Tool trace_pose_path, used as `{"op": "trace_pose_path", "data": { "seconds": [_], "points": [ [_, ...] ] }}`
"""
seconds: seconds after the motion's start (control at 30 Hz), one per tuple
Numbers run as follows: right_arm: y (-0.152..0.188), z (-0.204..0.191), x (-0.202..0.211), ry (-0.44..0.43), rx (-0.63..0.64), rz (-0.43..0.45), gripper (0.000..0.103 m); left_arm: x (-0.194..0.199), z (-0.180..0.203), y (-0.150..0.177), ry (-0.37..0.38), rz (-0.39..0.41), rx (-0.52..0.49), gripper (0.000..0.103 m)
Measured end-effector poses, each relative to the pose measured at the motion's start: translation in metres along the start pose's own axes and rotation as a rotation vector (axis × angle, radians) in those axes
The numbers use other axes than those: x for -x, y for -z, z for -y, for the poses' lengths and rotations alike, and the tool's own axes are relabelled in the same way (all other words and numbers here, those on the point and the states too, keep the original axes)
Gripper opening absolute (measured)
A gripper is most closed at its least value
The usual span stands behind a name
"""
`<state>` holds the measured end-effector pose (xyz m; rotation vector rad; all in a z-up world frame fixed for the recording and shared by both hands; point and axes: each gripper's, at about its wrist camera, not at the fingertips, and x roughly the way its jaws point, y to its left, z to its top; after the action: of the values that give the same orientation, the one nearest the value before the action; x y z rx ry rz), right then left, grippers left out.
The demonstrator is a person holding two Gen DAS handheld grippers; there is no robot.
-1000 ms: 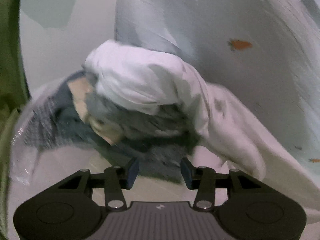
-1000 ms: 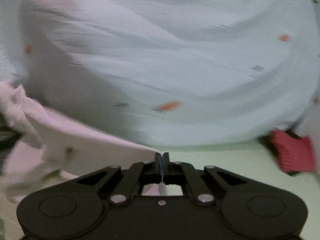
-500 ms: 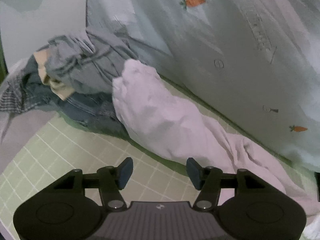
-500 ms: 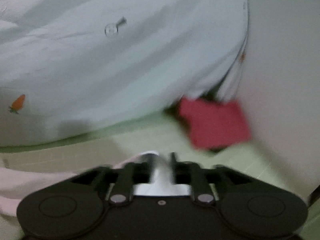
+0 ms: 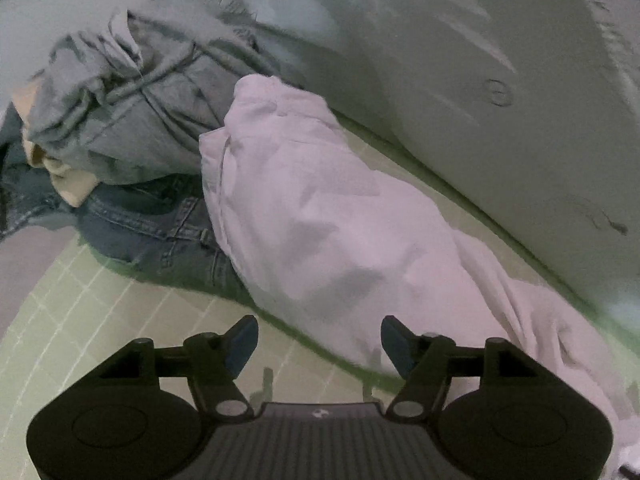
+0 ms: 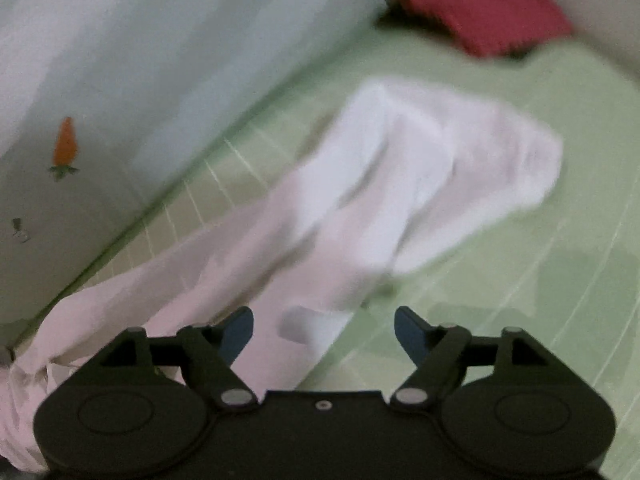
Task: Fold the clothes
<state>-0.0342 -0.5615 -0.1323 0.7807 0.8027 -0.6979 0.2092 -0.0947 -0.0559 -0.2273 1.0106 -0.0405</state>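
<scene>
A pale pink garment (image 5: 320, 216) lies crumpled and stretched out on the green checked sheet (image 5: 104, 312). It leans against a pile of clothes at its far end. My left gripper (image 5: 318, 338) is open and empty just in front of its near edge. In the right wrist view the same pink garment (image 6: 384, 188) lies loose on the sheet, blurred. My right gripper (image 6: 323, 330) is open and empty above its near part.
The pile holds a grey garment (image 5: 132, 108), blue jeans (image 5: 160, 224) and a tan piece (image 5: 68, 180). A light blue carrot-print cloth (image 5: 500, 80) rises along the far side and also shows in the right wrist view (image 6: 120, 80). A red folded item (image 6: 484, 12) lies far right.
My right gripper has opened and let go of the pink garment, which now lies on the sheet. My left gripper stayed open and moved closer to the garment.
</scene>
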Motion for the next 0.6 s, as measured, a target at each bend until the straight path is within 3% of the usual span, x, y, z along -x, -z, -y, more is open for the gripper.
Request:
{"op": "trace_pose_path", "data": {
  "seconds": [0.1,0.17,0.27,0.37,0.4,0.43,0.53,0.6],
  "points": [
    [0.004,-0.001,-0.017,-0.005,-0.093,-0.07,0.082,-0.018,-0.005,-0.013,0.001,-0.016,0.029,0.068],
    [0.004,-0.003,-0.028,-0.017,-0.119,-0.067,0.087,-0.029,-0.007,-0.019,-0.005,-0.023,0.039,0.068],
    [-0.003,-0.015,-0.038,-0.009,-0.076,-0.05,0.081,-0.037,-0.009,-0.023,-0.005,-0.028,0.05,0.068],
    [-0.021,-0.028,-0.05,0.033,0.013,-0.02,0.043,-0.037,-0.009,-0.02,-0.011,-0.02,0.046,0.068],
    [-0.035,-0.032,-0.055,0.024,0.044,-0.006,0.017,-0.035,-0.009,-0.019,-0.016,-0.017,0.043,0.068],
    [-0.049,-0.037,-0.06,0.013,0.076,0.009,0.01,-0.034,-0.009,-0.018,-0.022,-0.013,0.04,0.068],
    [-0.103,-0.052,-0.073,-0.021,0.132,0.074,0.007,-0.024,-0.011,-0.013,-0.035,0.0,0.036,0.068],
    [-0.14,-0.074,-0.072,0.005,0.188,0.189,0.007,-0.017,-0.013,-0.01,-0.034,0.012,0.039,0.068]
  ]
}}
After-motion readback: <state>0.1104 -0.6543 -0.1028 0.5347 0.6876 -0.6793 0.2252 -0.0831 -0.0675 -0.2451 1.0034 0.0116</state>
